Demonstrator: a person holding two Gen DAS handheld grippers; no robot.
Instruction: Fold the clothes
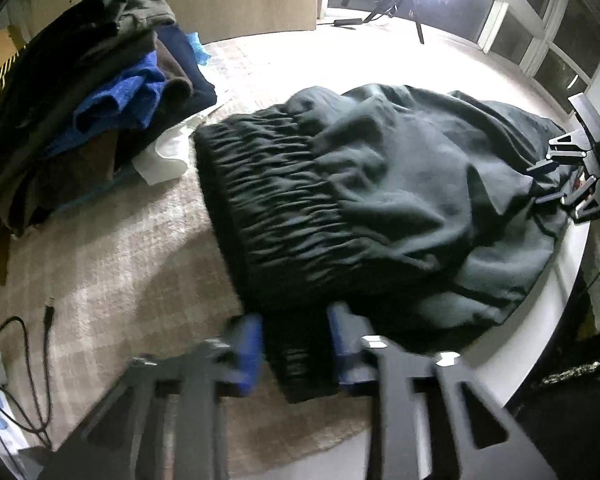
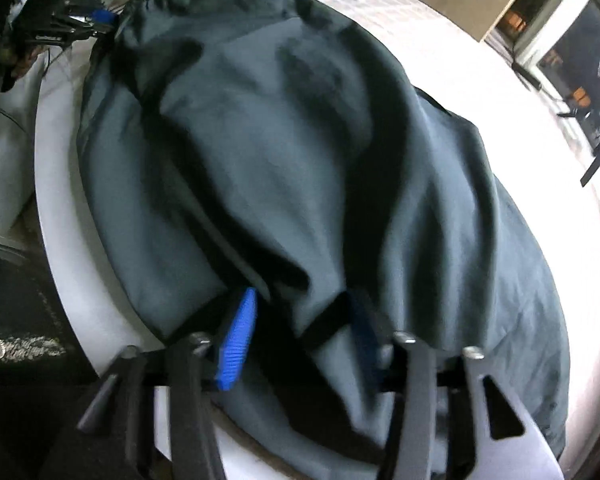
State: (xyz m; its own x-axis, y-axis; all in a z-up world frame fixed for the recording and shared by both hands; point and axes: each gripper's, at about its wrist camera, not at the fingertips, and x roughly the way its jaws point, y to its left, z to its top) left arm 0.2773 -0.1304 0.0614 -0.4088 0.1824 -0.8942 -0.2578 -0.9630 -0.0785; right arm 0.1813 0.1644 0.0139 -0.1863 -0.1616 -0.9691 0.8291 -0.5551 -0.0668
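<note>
Dark grey-green trousers (image 1: 380, 184) with a gathered elastic waistband (image 1: 272, 184) lie crumpled across the pale plaid bed cover (image 1: 120, 260). In the left wrist view my left gripper (image 1: 298, 344) is shut on the waistband's near end, with dark cloth bunched between its blue pads (image 1: 248, 348). My right gripper (image 1: 560, 176) shows at the far right of that view, at the garment's other end. In the right wrist view the trousers (image 2: 300, 140) fill the frame, and my right gripper (image 2: 300, 336) is shut on a fold of them. My left gripper (image 2: 96, 20) appears small at the top left.
A stack of folded clothes (image 1: 100, 92), dark and blue, sits at the back left, with a white object (image 1: 160, 160) beside it. A black cable (image 1: 40, 360) lies at the near left. The bed's white edge (image 1: 540, 320) curves along the right. A tripod (image 1: 400, 0) stands by the windows (image 1: 540, 20).
</note>
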